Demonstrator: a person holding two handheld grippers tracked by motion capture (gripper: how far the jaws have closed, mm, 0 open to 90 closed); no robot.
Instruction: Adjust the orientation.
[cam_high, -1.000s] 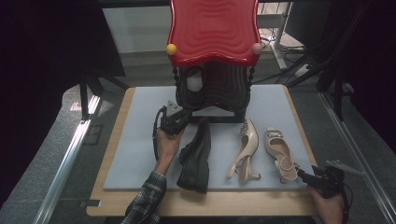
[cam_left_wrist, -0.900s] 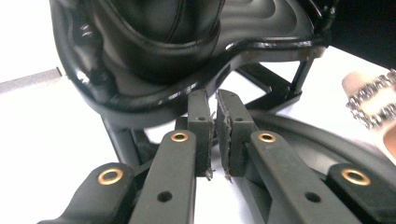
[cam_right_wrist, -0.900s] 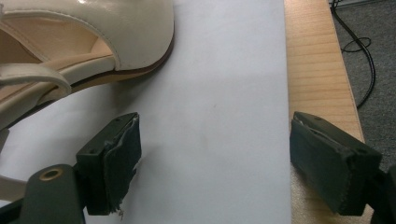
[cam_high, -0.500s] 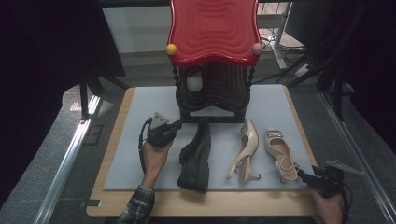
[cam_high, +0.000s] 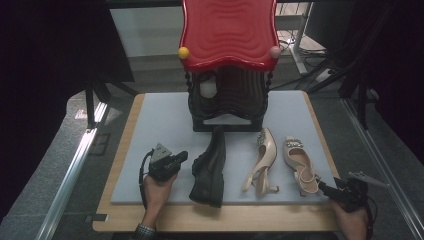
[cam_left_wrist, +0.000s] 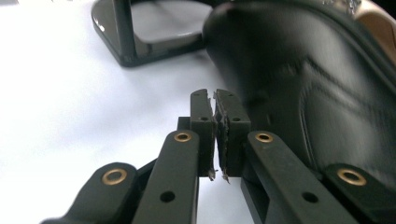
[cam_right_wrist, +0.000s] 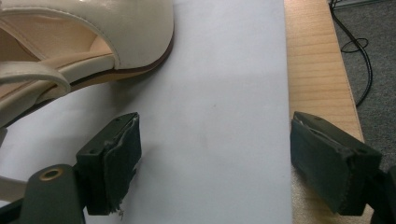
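Note:
A black leather shoe (cam_high: 209, 164) lies on the blue-grey mat (cam_high: 160, 120), its toe toward the table's front. In the left gripper view the black shoe (cam_left_wrist: 317, 88) stands just right of the jaws. My left gripper (cam_high: 181, 157) (cam_left_wrist: 215, 105) rests left of the shoe, shut with nothing between its pads. Two cream slingback heels lie further right, one on its side (cam_high: 261, 159) and one upright (cam_high: 300, 164). My right gripper (cam_high: 324, 189) (cam_right_wrist: 215, 158) stands open at the mat's front right corner, just short of the upright heel (cam_right_wrist: 70, 42).
A black rack (cam_high: 227, 100) under a wavy red top (cam_high: 227, 32) stands at the middle back of the mat, its base (cam_left_wrist: 140, 32) ahead of the left jaws. The wooden table edge (cam_right_wrist: 317, 70) runs along the mat's right side, with cables on the floor beyond.
My left gripper has drawn back from the rack toward the table's front, ending beside the black shoe's left side. The right gripper and the shoes have stayed put.

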